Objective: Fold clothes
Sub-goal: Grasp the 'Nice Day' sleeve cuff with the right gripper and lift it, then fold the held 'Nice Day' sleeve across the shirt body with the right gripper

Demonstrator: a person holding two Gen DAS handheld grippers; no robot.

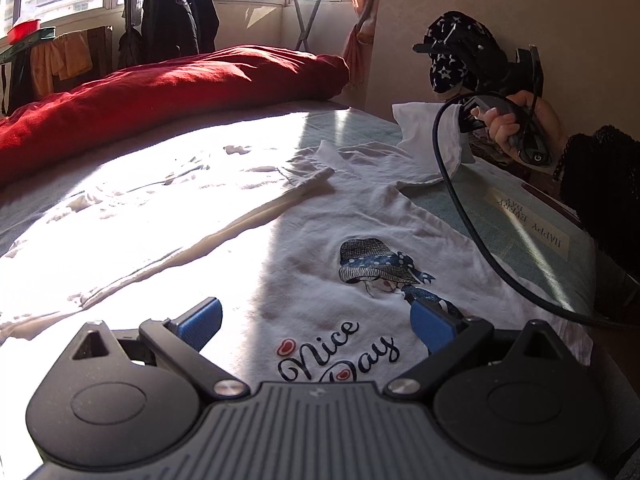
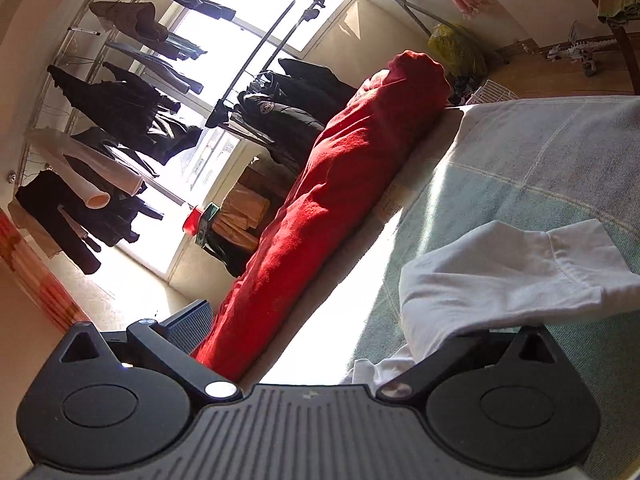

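**White T-shirt spread on the bed, one sleeve lifted for the first fold**

The white T-shirt (image 1: 320,216) lies front side up on a bed, showing a printed figure in a dotted hat and the words "Nice Day". Half of it sits in strong sunlight. Its far sleeve (image 1: 424,144) is raised off the green bed cover (image 1: 516,216).

The right claw (image 1: 468,120), held in a person's hand (image 1: 516,124), is at that sleeve. In the right wrist view the sleeve cloth drapes over one finger while the other stands wide apart, so whether it is pinching the cloth cannot be told. The left claw (image 1: 316,324) hovers over the printed chest with its blue pads (image 1: 200,320) spread wide, holding nothing.

Judging by this, the step in hand is folding the sleeve inward. The next move calls for carrying it across the chest and laying it flat, perhaps with the left claw steadying the body.

A rolled red quilt (image 1: 160,92) lies along the far side of the bed, with a clothes rack (image 1: 176,20) by the window beyond.
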